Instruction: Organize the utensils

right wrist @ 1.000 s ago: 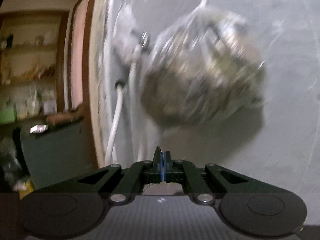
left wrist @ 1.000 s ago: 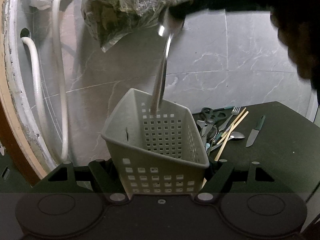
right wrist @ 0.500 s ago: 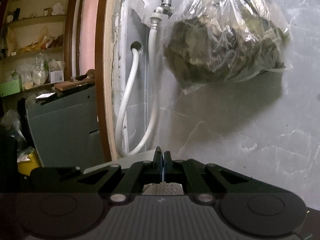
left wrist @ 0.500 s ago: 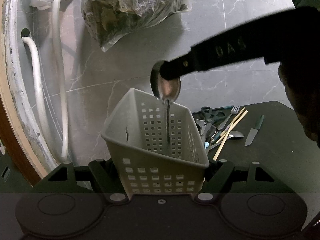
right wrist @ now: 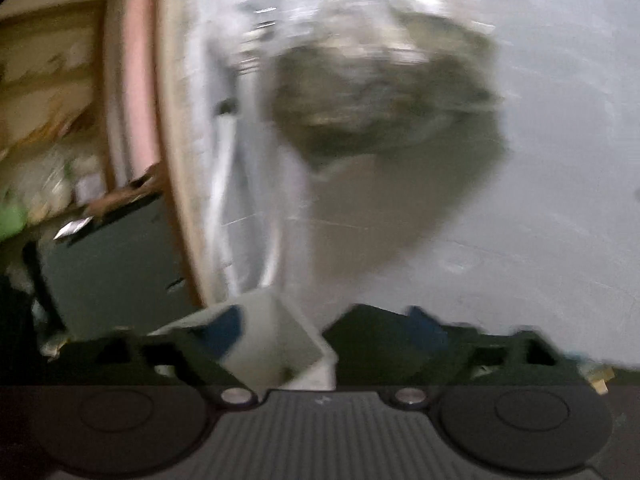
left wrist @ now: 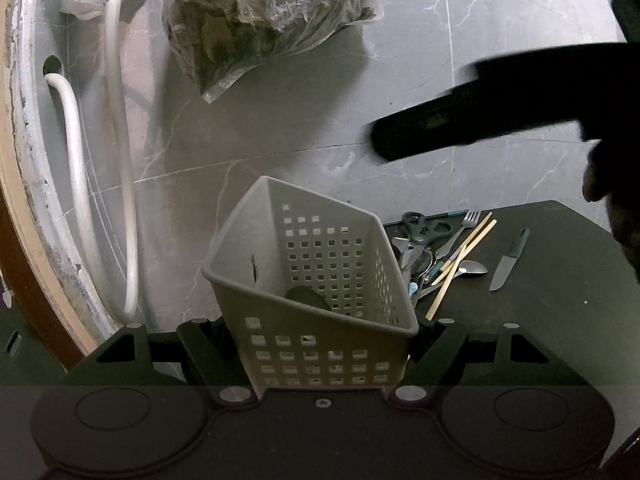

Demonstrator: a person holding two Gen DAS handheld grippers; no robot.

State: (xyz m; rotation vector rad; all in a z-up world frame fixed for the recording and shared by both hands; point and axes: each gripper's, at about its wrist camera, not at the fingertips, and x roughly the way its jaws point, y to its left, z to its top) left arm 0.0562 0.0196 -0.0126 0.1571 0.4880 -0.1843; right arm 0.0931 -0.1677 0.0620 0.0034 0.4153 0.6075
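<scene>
left gripper (left wrist: 320, 344): clamped on the grey basket (left wrist: 312, 280), held tilted over the black table (left wrist: 560, 300)
right gripper (right wrist: 326, 332): jaws opening, nothing between them, above the basket
spoon (left wrist: 306, 298): bowl showing inside the basket
other utensils (left wrist: 440, 252): heaped on the table just beside the basket; knife (left wrist: 508, 260) lies apart

Left gripper (left wrist: 320, 344): matte black body, two angular fingers with triangular cut-outs, two silver screws at the finger roots, one small centre screw, a round embossed disc at each side. Right gripper (right wrist: 326, 336): the same black build, ribbed grey centre panel, blue pads (right wrist: 224, 330) on the fingers, two silver screws.
</scene>
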